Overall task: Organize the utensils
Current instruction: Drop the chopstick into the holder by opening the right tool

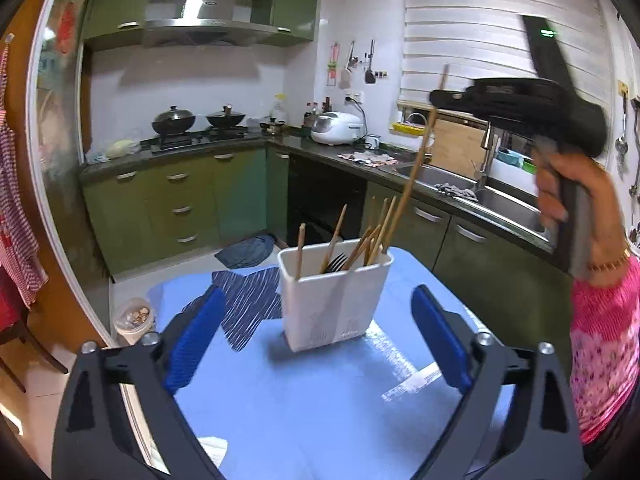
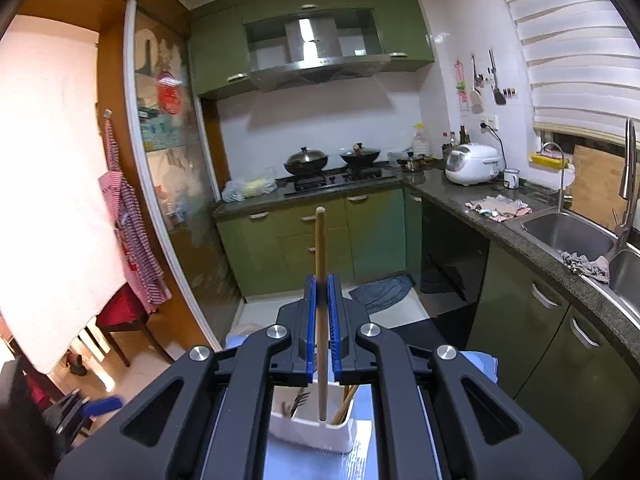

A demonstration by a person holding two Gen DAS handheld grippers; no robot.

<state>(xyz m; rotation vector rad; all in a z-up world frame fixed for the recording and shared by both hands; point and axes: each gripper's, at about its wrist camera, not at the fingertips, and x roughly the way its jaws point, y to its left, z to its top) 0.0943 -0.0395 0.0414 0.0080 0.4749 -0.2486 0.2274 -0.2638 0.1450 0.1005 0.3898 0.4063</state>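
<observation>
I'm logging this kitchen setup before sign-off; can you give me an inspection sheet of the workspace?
Surface: blue table, striped cloth lying on it.
Job's things: white utensil holder upright, with chopsticks and a dark fork; one long chopstick gripped above it.
Clutter: nothing seen beyond the cloth.
Grippers: left gripper open, empty; right gripper shut on the long chopstick.
Cables: rice cooker cord to wall socket.
Surroundings: green cabinets, stove with woks, sink.

Left gripper (image 1: 316, 344) jaws gape wide; right gripper (image 2: 321, 320) jaws clamped.
</observation>
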